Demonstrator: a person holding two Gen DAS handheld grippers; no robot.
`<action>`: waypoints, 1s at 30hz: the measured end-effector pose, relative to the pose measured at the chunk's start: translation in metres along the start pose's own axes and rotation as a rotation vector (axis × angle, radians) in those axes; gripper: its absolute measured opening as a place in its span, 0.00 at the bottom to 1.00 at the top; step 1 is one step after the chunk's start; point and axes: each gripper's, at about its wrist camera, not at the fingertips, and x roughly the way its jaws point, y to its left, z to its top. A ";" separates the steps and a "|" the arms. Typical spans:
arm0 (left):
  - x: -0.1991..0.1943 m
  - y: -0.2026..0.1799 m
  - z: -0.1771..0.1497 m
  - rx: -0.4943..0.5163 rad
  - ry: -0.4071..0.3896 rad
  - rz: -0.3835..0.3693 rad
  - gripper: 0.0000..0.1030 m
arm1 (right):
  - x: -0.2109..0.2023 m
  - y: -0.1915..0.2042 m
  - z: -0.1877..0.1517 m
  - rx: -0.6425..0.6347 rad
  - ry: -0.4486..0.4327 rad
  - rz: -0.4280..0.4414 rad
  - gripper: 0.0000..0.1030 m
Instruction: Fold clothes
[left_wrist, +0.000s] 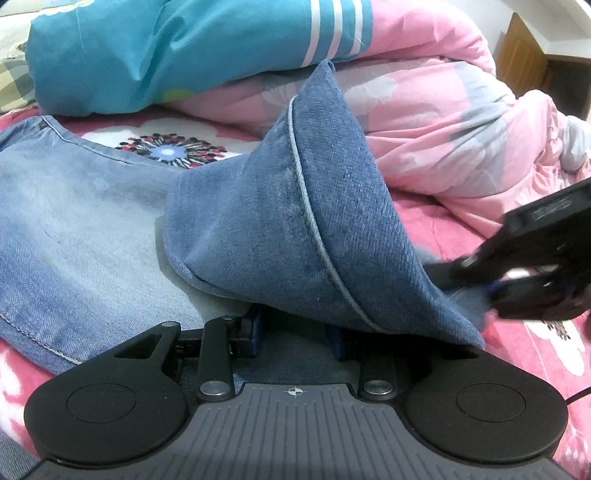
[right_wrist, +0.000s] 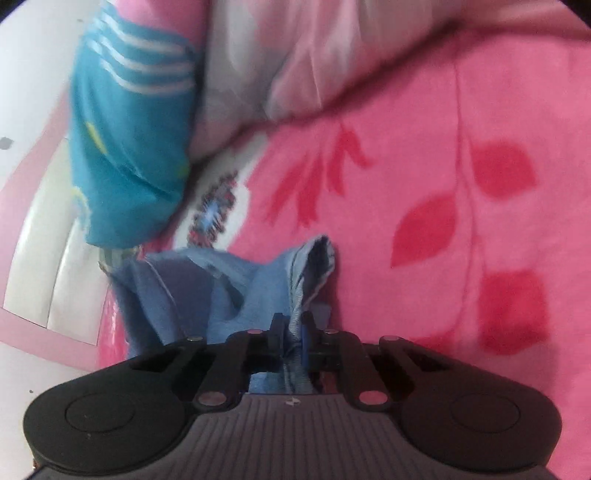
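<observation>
Both grippers on the jeans (left_wrist: 92, 206), spread over the bed (right_wrist: 424, 155).
Left gripper (left_wrist: 295, 332) sits part-open around a draped fold; right gripper (right_wrist: 293, 336) is clamped tight on a bunched denim edge.

a: jeans (left_wrist: 85, 206) colour?
b: light washed blue on the flat part, pale stitching on the hem. the raised fold (left_wrist: 306, 206) is darker blue with a light grey seam line.
a: bed sheet (left_wrist: 535, 369)?
b: hot pink, white flowers, one flower centre (left_wrist: 171, 149) with red, black and white petals round a blue middle. right wrist view shows red leaf prints (right_wrist: 506, 170) on it.
a: quilt (left_wrist: 436, 122)?
b: pale pink with grey and white blooms.
a: pillow (left_wrist: 166, 48)?
b: teal, three white stripes, a yellow-green spot.
a: grippers?
b: left gripper (left_wrist: 295, 332) black, blue pads, grey ribbed body. right gripper (right_wrist: 291, 339) same colours.
</observation>
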 end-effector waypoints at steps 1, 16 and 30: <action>0.000 0.000 0.000 0.001 -0.001 0.000 0.32 | -0.010 0.001 0.000 -0.014 -0.030 0.003 0.06; -0.003 -0.001 -0.001 -0.004 -0.003 -0.003 0.32 | -0.273 -0.068 -0.037 -0.212 -0.597 -0.556 0.06; -0.003 0.001 -0.001 -0.018 -0.009 -0.013 0.32 | -0.277 -0.184 -0.063 0.003 -0.518 -0.698 0.07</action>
